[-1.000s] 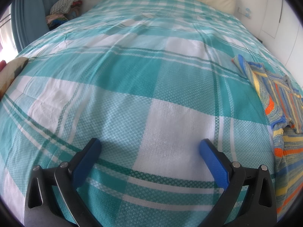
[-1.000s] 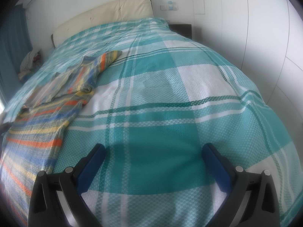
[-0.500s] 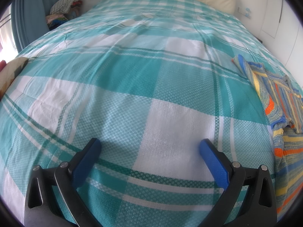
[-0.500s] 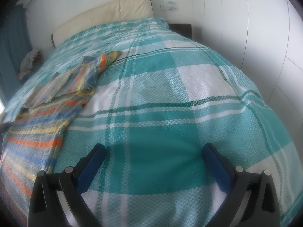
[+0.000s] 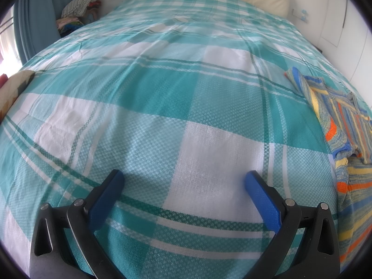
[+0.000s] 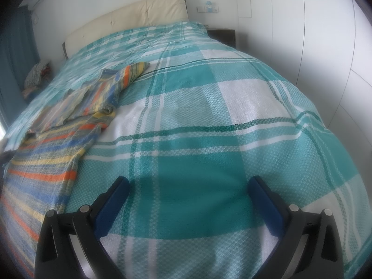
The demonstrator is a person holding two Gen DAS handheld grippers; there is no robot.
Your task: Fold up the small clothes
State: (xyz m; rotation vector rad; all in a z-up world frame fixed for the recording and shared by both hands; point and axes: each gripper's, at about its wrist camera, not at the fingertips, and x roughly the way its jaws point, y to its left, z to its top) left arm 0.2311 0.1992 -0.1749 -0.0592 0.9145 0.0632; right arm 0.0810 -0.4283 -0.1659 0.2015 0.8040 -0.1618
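2 grippers hover over the bed (image 5: pixel 162 93), and nothing differs from the frames of 1 second ago: both stay where they were, and the striped garment (image 6: pixel 53 144) lies as it did. The left gripper (image 5: pixel 183 181) is spread wide above a white and teal check of the bedspread, holding nothing; the right gripper (image 6: pixel 189 186) is equally wide over a dark teal band, also empty. The garment lies flat between the 2 of them, at the right edge of the left wrist view (image 5: pixel 348 162) and along the left side of the right wrist view. Its near end is cut off by the lens edge in both views, so its full outline cannot be made out, and its far part is bunched where a sleeve (image 6: pixel 130 74) folds over. Its long axis runs from the foot of the bed toward the headboard (image 6: pixel 144 14), with the sleeve tip angled out to the right. A pile of clothes (image 5: pixel 79 7) beside the curtain (image 5: pixel 34 18) is too small and blurred to sort out.
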